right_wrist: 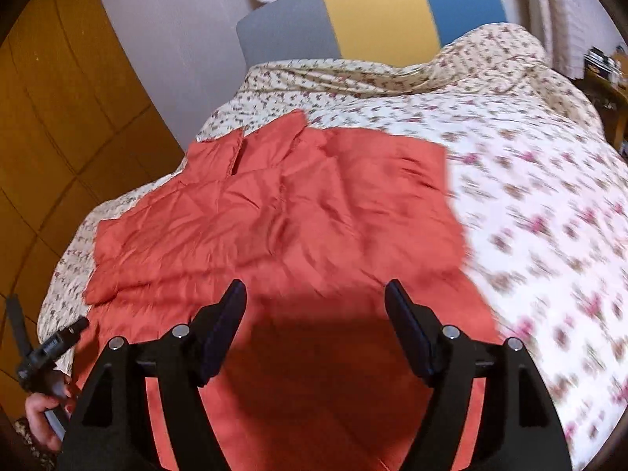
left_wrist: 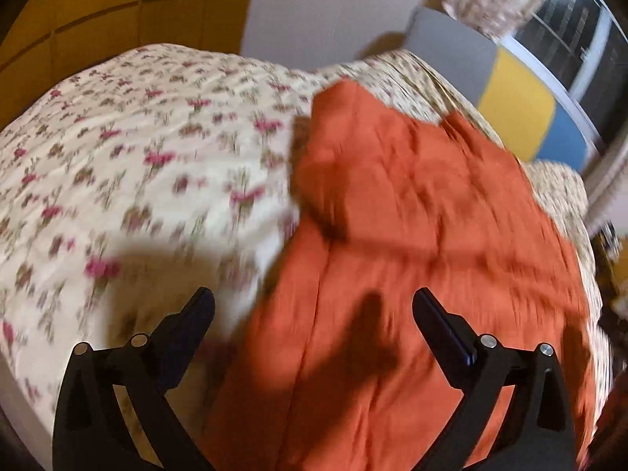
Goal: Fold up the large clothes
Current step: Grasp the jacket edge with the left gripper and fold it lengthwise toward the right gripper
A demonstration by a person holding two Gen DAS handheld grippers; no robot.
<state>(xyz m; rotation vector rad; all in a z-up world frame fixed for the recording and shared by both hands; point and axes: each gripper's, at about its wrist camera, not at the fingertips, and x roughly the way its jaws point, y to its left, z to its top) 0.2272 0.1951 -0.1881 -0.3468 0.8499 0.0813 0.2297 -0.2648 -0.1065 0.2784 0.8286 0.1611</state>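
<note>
— So which step is this?
— Between folds: orange garment point(right_wrist: 274, 212) lies spread on the bed point(right_wrist: 530, 196); left hand-held gripper point(left_wrist: 314, 306) and right hand-held gripper point(right_wrist: 316, 298) both gape, empty.
— Next?
— Probably pinch an edge.

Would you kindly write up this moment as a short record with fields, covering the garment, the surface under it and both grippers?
garment: orange garment, spread out with wrinkles, parts folded over at its far end
surface: bed with floral bedspread
left gripper: open, nothing between its fingers, above the garment's edge
right gripper: open, empty, above the garment
backdrop: grey, yellow and blue headboard
sharpness: both views motion-blurred
</note>
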